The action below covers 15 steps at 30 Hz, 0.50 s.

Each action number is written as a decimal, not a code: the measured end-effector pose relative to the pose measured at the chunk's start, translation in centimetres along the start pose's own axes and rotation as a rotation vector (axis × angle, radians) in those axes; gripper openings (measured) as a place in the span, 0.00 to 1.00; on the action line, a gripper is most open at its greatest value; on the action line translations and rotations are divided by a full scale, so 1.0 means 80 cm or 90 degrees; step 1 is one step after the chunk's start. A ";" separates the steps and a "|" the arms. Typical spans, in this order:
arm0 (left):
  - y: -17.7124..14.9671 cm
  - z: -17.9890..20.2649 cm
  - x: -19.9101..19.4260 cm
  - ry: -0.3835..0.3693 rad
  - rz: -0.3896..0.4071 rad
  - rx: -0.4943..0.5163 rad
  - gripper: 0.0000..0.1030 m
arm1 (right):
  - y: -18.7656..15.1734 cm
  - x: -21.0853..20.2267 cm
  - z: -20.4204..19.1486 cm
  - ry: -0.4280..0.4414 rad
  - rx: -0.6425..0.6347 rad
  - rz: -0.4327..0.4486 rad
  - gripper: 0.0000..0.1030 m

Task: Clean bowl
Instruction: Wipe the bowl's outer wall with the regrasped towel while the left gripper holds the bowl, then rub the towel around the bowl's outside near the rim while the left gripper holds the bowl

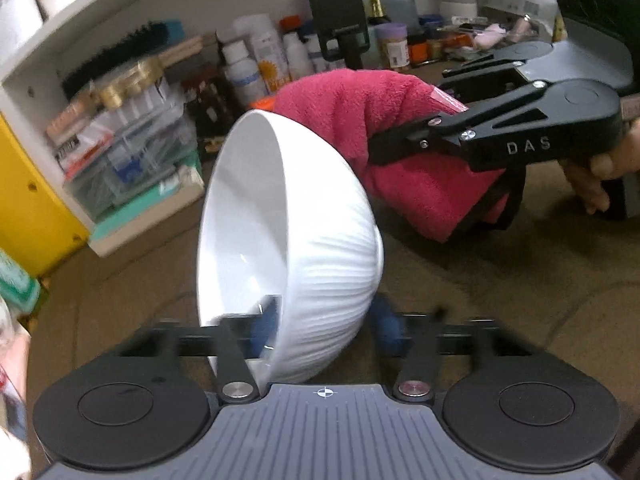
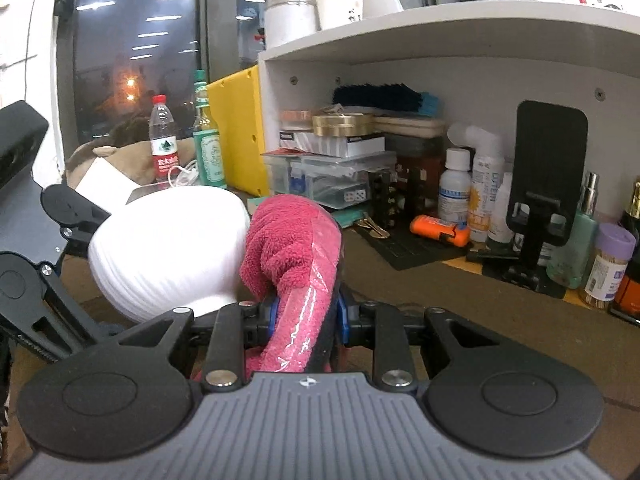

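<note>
One white bowl (image 1: 288,248) was tipped on its side above tabletop (image 1: 500,280), open side facing 9 o'clock. Left gripper (image 1: 320,320) fingers clamped on bowl rim at 6 o'clock. Looked hard, smooth, slippery, breakable; rim seemed best place to hold. Right gripper (image 2: 306,316) fingers squeezed soft pink towel (image 2: 296,248), touching bowl's outside.

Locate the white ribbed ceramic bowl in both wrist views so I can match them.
Left wrist view: white ribbed ceramic bowl at centre, tipped on its side, opening facing left.
Right wrist view: bowl at left of centre, ribbed outside showing.
Shared landmark: pink fluffy towel against the bowl's right side.
</note>
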<state>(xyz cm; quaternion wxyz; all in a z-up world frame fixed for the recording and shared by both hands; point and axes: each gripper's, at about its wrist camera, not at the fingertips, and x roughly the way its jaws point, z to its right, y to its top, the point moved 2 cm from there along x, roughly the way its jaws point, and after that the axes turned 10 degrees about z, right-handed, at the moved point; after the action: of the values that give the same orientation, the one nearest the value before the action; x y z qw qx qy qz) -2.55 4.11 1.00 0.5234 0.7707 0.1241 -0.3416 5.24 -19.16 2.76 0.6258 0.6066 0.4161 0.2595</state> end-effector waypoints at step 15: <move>-0.002 0.021 -0.003 0.025 -0.031 0.047 0.23 | -0.014 -0.093 -0.121 0.164 -0.231 -0.074 0.26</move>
<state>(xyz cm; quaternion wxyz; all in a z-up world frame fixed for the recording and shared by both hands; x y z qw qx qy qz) -3.49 2.70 0.69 0.4833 0.7929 0.1407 -0.3435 -6.88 -20.21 4.00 0.6801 0.4209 0.4734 0.3691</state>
